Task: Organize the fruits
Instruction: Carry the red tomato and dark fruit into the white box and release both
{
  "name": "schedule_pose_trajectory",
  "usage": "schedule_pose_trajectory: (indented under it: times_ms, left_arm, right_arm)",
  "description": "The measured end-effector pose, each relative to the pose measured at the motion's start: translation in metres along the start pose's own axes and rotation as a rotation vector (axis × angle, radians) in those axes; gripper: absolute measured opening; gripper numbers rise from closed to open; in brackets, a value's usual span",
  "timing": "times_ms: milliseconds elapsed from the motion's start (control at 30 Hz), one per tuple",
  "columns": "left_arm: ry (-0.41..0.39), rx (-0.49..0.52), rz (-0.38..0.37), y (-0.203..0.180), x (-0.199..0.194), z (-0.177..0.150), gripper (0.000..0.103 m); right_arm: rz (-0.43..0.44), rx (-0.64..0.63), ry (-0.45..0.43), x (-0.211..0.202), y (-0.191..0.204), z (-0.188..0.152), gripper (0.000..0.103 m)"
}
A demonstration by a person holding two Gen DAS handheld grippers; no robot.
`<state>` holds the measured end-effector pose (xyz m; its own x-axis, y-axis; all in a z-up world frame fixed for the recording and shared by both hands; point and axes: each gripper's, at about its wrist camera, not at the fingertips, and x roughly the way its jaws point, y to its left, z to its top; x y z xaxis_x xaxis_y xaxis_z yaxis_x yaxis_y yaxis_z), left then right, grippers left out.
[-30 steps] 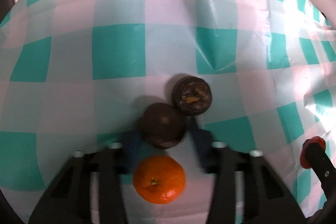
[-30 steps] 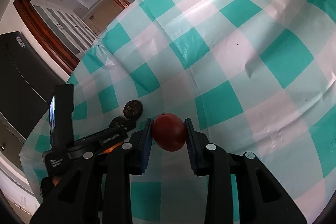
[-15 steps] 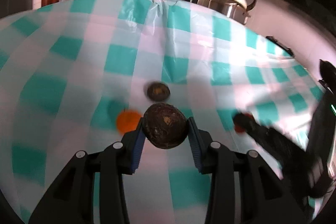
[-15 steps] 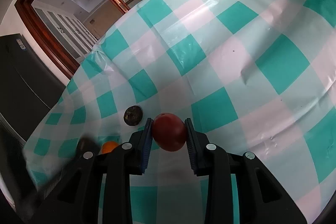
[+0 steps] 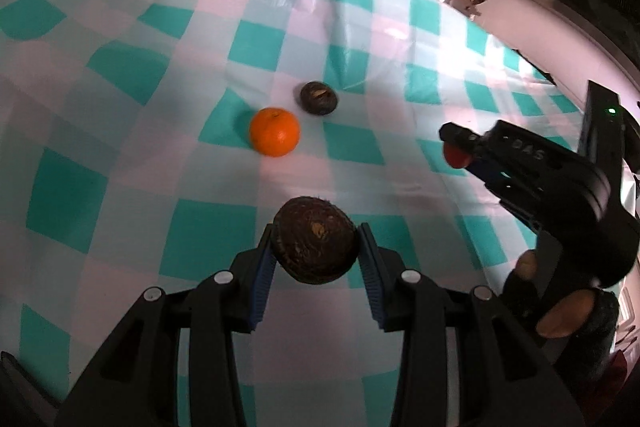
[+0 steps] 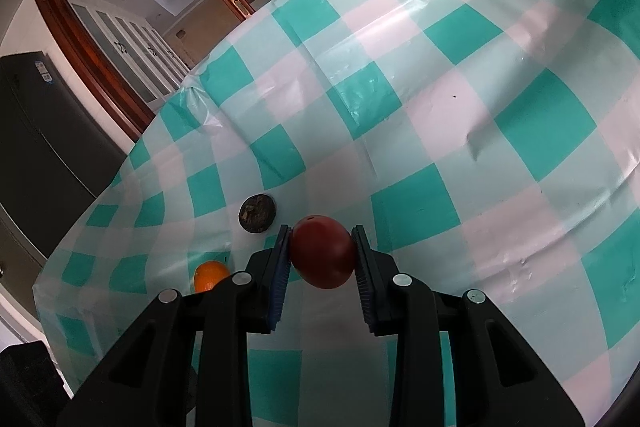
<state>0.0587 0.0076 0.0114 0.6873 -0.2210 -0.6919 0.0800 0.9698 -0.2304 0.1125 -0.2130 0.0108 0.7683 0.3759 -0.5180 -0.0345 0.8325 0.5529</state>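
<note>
Fruits are the whole business at this moment: four of them, two lying on the surface (image 5: 120, 75) and two being carried. The left tongs (image 5: 316, 247) are clamping a dark brown fruit (image 5: 315, 240) between their blue pads, closed only as far as its width allows, and holding it clear above the checked cloth. It is looking rough and dull, with a small pale scar on its face. The right tongs (image 6: 320, 253) are gripping a red fruit (image 6: 322, 251) the same way, by its sides, also off the cloth; its skin is looking smooth and slightly glossy, deep red, egg-shaped.

Both grips are sitting across the widest part, which is probably keeping the round bodies from rolling out between the pads.

An orange (image 5: 274, 132) is resting on the cloth, bright and dimpled, with a second dark fruit (image 5: 318, 97) just beside it, a yellowish patch showing on top. These two are lying well ahead of the left tongs and to the left of the right tongs.

No bowl or tray is showing, so the sorting is likely happening on the cloth itself, perhaps by grouping like with like.
</note>
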Motion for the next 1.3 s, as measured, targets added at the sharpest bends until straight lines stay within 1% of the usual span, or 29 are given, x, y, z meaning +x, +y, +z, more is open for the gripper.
schedule_pose_trajectory:
  times_ms: [100,233,400,467,533,567,600,633,667,700,733,800,833,900,1067,1133,1167,1233,1267,1300]
  left_arm:
    - [-0.001,-0.006,0.013,0.002,-0.001,0.0,0.04]
    - [-0.032,0.025,0.034,-0.003,-0.006,0.002,0.04]
    - [-0.046,0.033,0.037,-0.005,-0.009,0.004,0.04]
    - [-0.039,0.038,0.045,-0.005,-0.008,0.005,0.04]
    - [-0.013,0.031,0.032,-0.003,-0.004,0.003,0.042]
    - [0.01,0.014,0.029,0.0,-0.001,0.003,0.043]
    - [0.028,-0.001,0.029,0.004,0.001,0.002,0.052]
    - [0.042,-0.018,0.03,0.008,0.003,0.002,0.057]
    - [0.051,-0.046,0.033,0.013,0.004,0.003,0.058]
    - [0.054,-0.061,0.039,0.016,0.003,0.003,0.062]
    - [0.059,-0.068,0.048,0.019,0.003,0.003,0.067]
    - [0.079,-0.063,0.048,0.022,0.004,0.001,0.069]
    - [0.078,-0.057,0.049,0.022,0.003,0.0,0.072]
    - [0.077,-0.05,0.056,0.021,0.004,-0.001,0.073]
    - [0.081,-0.02,0.041,0.015,0.009,0.002,0.073]
    - [0.086,0.025,0.041,0.006,0.011,0.002,0.071]
    - [0.084,0.055,0.04,0.001,0.012,0.001,0.067]
    - [0.096,0.103,0.029,-0.009,0.014,0.0,0.043]
    - [0.097,0.11,0.029,-0.01,0.015,0.0,0.038]
    - [0.099,0.112,0.006,-0.01,0.015,0.0,0.037]
  right_arm:
    - [0.0,-0.006,-0.002,0.0,0.001,0.0,0.031]
    - [0.0,-0.007,-0.006,-0.001,0.0,0.0,0.031]
    - [0.006,-0.008,-0.015,-0.002,0.001,0.0,0.031]
    - [0.007,-0.01,-0.014,-0.002,0.001,0.0,0.031]
    - [-0.001,-0.008,-0.018,-0.003,0.001,0.0,0.031]
    - [-0.003,-0.005,-0.023,-0.005,0.001,0.0,0.031]
    - [-0.007,-0.001,-0.029,-0.006,0.0,-0.001,0.031]
    - [-0.011,0.002,-0.034,-0.007,0.0,-0.001,0.031]
    - [-0.012,0.002,-0.033,-0.008,-0.001,-0.002,0.032]
    - [-0.01,-0.001,-0.03,-0.009,-0.001,-0.002,0.032]
    - [-0.011,-0.003,-0.03,-0.01,-0.001,-0.003,0.032]
    - [-0.011,-0.002,-0.034,-0.013,-0.001,-0.005,0.032]
    - [-0.011,-0.001,-0.034,-0.013,-0.002,-0.005,0.032]
    - [-0.013,-0.001,-0.037,-0.015,-0.002,-0.006,0.032]
    - [-0.024,0.002,-0.044,-0.019,-0.001,-0.009,0.032]
    - [-0.029,0.003,-0.046,-0.023,0.0,-0.012,0.032]
    - [-0.032,0.004,-0.048,-0.026,0.001,-0.015,0.032]
    - [-0.04,0.005,-0.051,-0.033,0.002,-0.02,0.032]
    - [-0.043,0.006,-0.053,-0.036,0.002,-0.023,0.032]
    - [-0.046,0.006,-0.055,-0.041,0.003,-0.027,0.032]
